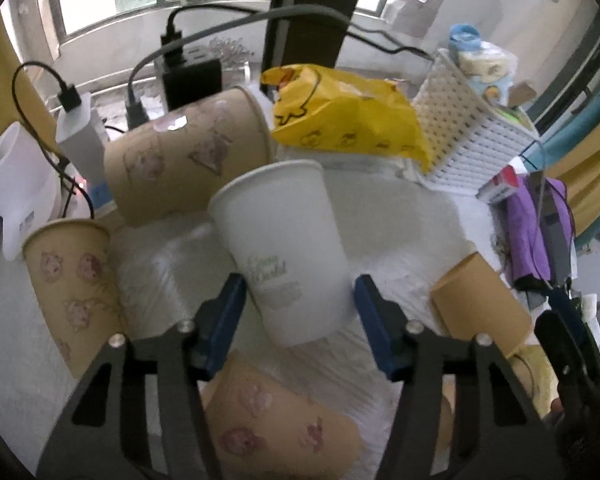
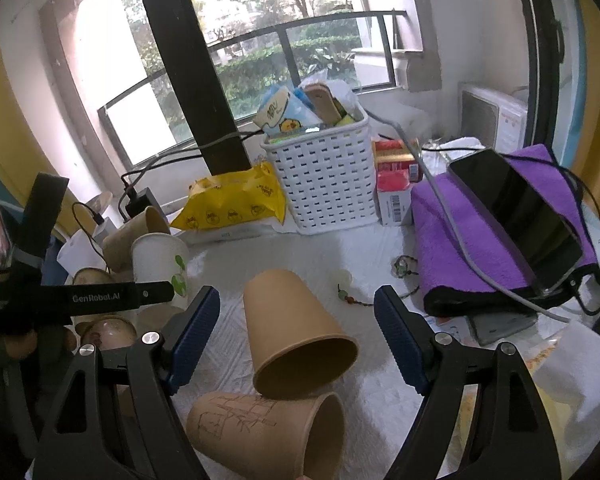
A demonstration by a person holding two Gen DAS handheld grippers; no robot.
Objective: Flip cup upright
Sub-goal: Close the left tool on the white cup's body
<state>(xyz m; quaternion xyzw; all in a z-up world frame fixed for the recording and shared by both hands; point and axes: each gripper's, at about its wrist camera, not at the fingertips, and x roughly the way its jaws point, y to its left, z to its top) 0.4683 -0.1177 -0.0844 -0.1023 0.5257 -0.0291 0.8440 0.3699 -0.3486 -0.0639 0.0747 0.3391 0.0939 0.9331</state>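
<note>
In the left wrist view my left gripper is open, its blue pads on either side of a white paper cup that stands mouth up, slightly tilted. Whether the pads touch it I cannot tell. In the right wrist view my right gripper is open and empty around a plain brown cup lying tilted with its mouth toward me, resting on another brown cup that lies on its side. The white cup and the left gripper's body show at the left.
Several brown patterned cups: one upright, one on its side, one below the gripper. A yellow packet, white basket, purple towel with a phone, chargers and cables crowd the white cloth.
</note>
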